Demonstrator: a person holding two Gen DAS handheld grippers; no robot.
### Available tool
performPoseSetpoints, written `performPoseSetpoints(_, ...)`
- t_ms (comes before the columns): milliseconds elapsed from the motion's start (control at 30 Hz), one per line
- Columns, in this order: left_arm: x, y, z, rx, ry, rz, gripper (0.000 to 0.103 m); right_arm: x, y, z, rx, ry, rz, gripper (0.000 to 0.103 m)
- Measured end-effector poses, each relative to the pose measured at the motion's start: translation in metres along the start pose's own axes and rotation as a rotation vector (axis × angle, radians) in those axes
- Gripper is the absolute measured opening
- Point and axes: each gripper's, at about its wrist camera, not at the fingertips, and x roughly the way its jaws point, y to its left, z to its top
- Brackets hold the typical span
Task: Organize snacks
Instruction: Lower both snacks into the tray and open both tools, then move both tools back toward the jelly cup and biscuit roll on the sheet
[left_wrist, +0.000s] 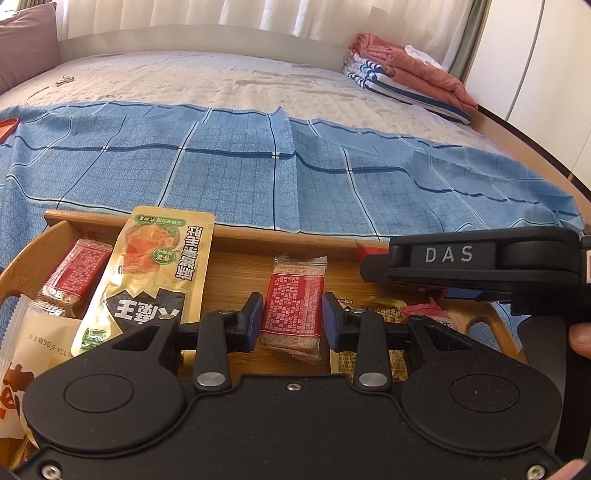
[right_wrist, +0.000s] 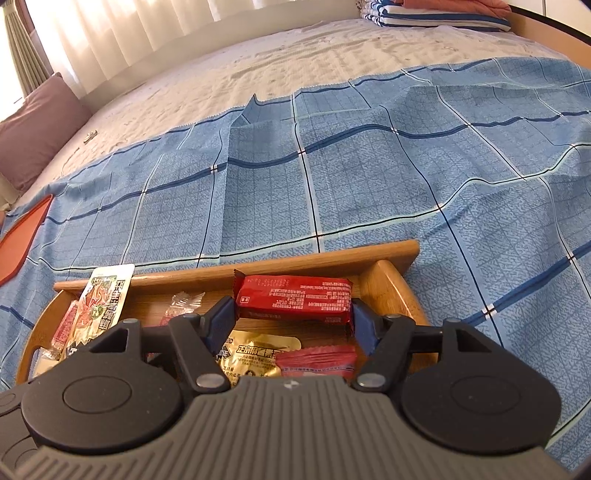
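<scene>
1. Both tongs low over wooden tray (right_wrist: 388, 254) on bed; placing snacks inside.
2. Release only once each bar rests on tray floor; open fully, back straight out, avoid dragging wrappers.
3. Left tongs (left_wrist: 291, 319): nearly closed, pads pinching clear-wrapped red bar (left_wrist: 291, 314) by its sides.
4. Right tongs (right_wrist: 293, 323): about half open, red wrapped bar (right_wrist: 293, 297) between fingers, lengthwise; pad contact unclear, seems loosened.
5. Gold packet (right_wrist: 258, 354) just below right tongs; tall yellow pouch (left_wrist: 155, 266) left of left tongs.

Blue checked cloth (right_wrist: 332, 184), red snack bar (right_wrist: 293, 297), wood-brown tray (right_wrist: 391, 280).
</scene>
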Motion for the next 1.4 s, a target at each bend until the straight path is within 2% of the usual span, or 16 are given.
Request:
performPoseSetpoints(167, 0.002, -0.003, 0.000, -0.004, -0.005, -0.008, 0.033, -0.005, -0.007, 0.002, 0.036, -0.017, 0.033, 0.083)
performPoseSetpoints(233, 0.001, -0.004, -0.001, -0.002, -0.008, -0.005, 0.036, -0.008, -0.009, 0.003, 0.039, -0.023, 0.032, 0.083)
performPoseSetpoints(300, -0.001, -0.006, -0.002, 0.001, -0.013, -0.003, 0.056, -0.011, -0.011, 0.003, 0.045, -0.025, 0.034, 0.083)
performPoseSetpoints(367, -0.006, -0.006, -0.003, 0.005, -0.022, 0.008, 0.066, -0.016, -0.012, 0.002, 0.049, -0.031, 0.040, 0.084)
performPoseSetpoints(500, -0.021, -0.006, -0.004, 0.026, -0.037, 0.002, 0.080, -0.027, -0.012, -0.002, 0.039, -0.039, 0.047, 0.084)
performPoseSetpoints(733, -0.063, -0.006, -0.013, 0.086, -0.039, -0.011, 0.087, -0.060, -0.008, -0.015, 0.006, -0.079, 0.042, 0.089)
performPoseSetpoints(967, -0.115, -0.002, -0.039, 0.132, -0.034, -0.041, 0.088, -0.099, -0.001, -0.040, -0.028, -0.107, 0.054, 0.090)
performPoseSetpoints(1267, -0.179, 0.000, -0.086, 0.209, -0.060, -0.051, 0.090, -0.152, 0.016, -0.092, -0.117, -0.144, 0.074, 0.093)
performPoseSetpoints(1400, -0.203, 0.009, -0.106, 0.175, -0.054, -0.065, 0.091, -0.174, 0.019, -0.120, -0.129, -0.168, 0.082, 0.093)
